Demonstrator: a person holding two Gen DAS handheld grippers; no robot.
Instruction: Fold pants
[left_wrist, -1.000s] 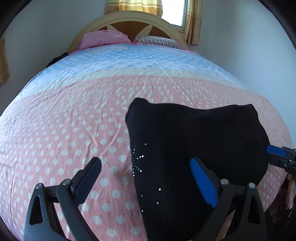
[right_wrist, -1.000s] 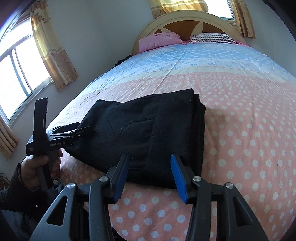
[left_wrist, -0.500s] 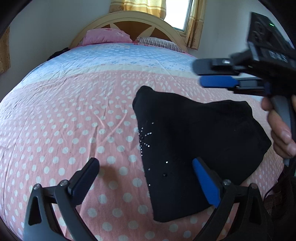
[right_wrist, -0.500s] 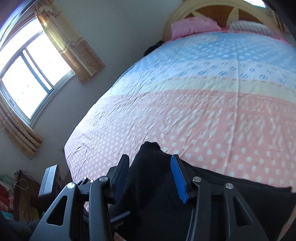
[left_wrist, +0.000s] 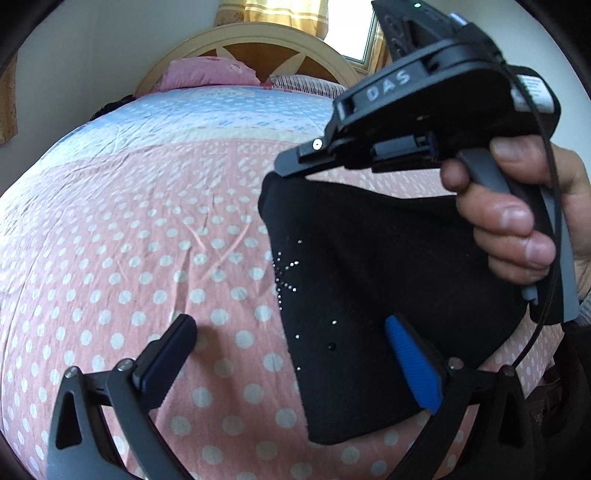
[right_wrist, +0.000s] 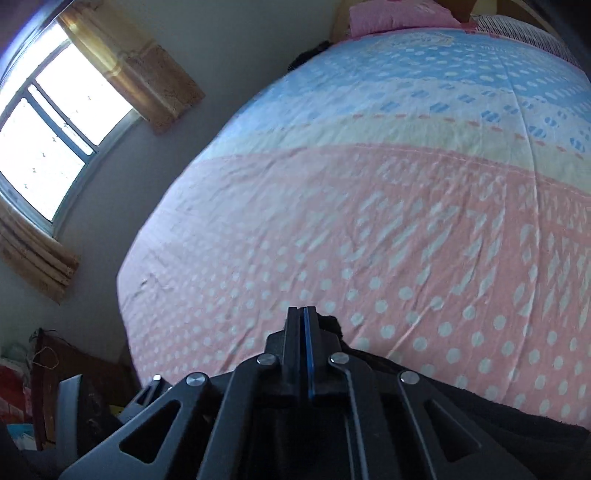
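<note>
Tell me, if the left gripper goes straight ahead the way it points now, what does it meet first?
Probably the pink dotted bedcover, close beside the edge of the black pants. The left gripper is open; depth is uncertain.

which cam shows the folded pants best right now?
Left wrist: the black pants lie across the bedspread, folded outline and sparkly studs visible. Right wrist shows only a dark strip behind the right gripper.

My pants (left_wrist: 388, 295) lie on the near right part of the bed (left_wrist: 147, 240). My left gripper (left_wrist: 291, 354) hovers over their near left edge. My right gripper (left_wrist: 291, 170) sits at their far left corner. Two pillows (left_wrist: 210, 74) lie at the far end.
</note>
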